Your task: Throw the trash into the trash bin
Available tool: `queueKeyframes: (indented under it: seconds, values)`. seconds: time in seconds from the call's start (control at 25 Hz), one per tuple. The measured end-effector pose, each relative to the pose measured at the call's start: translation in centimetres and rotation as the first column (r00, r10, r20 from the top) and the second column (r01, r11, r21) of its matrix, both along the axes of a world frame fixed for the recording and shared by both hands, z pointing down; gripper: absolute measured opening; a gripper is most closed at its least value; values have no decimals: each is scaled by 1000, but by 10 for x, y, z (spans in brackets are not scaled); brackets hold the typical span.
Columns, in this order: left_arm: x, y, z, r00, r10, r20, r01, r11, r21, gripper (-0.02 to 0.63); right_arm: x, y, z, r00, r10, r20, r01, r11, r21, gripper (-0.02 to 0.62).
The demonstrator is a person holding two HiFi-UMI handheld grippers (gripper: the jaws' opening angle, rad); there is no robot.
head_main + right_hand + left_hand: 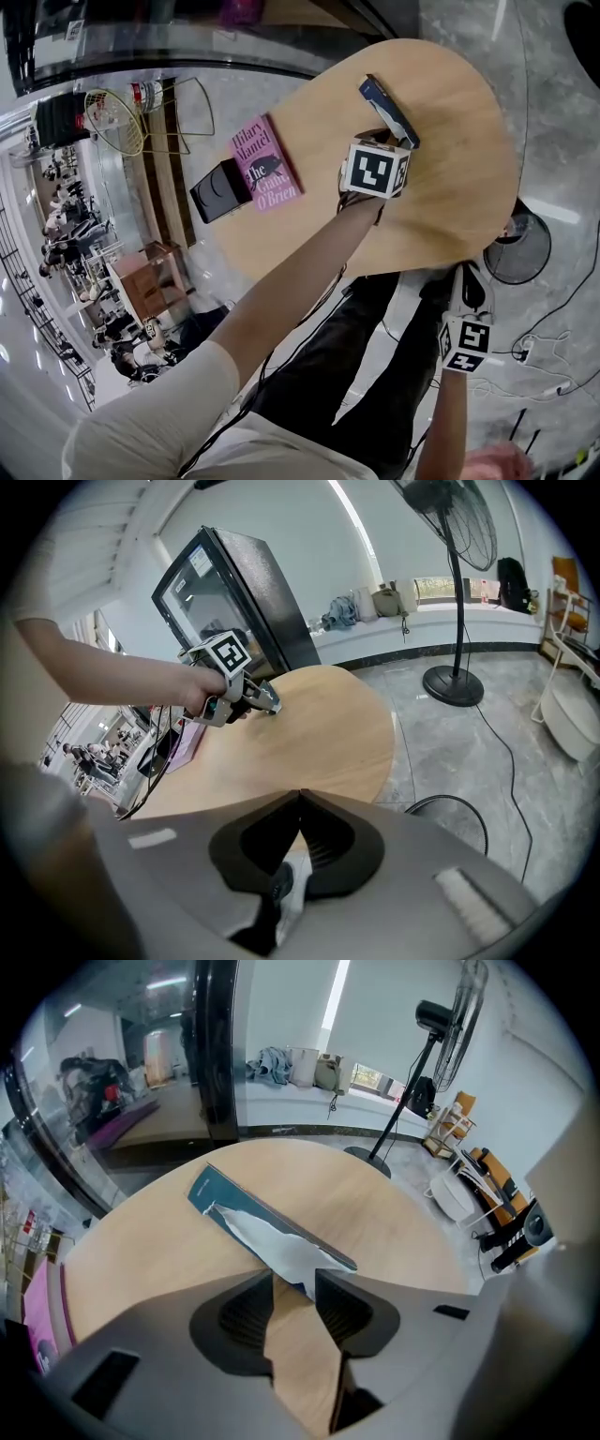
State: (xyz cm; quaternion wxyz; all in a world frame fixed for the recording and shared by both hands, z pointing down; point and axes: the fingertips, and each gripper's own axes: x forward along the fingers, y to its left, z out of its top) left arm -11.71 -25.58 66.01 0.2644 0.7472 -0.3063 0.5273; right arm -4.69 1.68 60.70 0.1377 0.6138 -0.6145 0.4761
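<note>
**Clerk:** Where is the task's item?

**Inspector:** A torn teal wrapper (246, 1209) lies flat on the wooden table (450, 131), towards its far rounded end. A white flap is torn loose along one long side and points at the left tool.

**Clerk:** State of the left tool?

**Inspector:** The left tool (293, 1281) points steeply down over the table, right at the wrapper's near end. Its jaws stand partly apart, and bare table shows through the gap. The tip of the white flap sits between the two tips. It runs close against the right-hand pad, but I cannot confirm from this angle that either pad presses on it. I record no grip.

**Clerk:** And the right tool?

**Inspector:** The right tool (292, 797) is held off the table's near edge, low over the grey floor (487, 752) and beside the person's dark trouser leg (375, 347). Its jaw tips meet. Its own view looks across the table at the left tool in the person's hand (202, 694).

**Clerk:** Other items on the table?

**Inspector:** A pink book (266, 163) lies face up near the left edge. A black box (220, 190) touches its side. Both are well apart from the wrapper.

**Clerk:** Surroundings?

**Inspector:** A standing fan (448, 522) is on the floor beyond the table. A black cable (459, 803) loops near the table's edge.
</note>
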Motion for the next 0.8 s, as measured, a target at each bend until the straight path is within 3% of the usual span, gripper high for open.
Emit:
queueKeyframes:
  seconds: [0.2, 0.8]
  values:
    - [-10, 5, 0, 1000, -4, 14, 4, 999, 37, 23, 4, 6, 3, 1000, 10, -3, -10, 1000, -7, 11]
    - [6, 33, -29, 992, 126, -30, -122, 986, 118, 6, 9, 27, -6, 999, 33, -7, -33, 999, 8, 11]
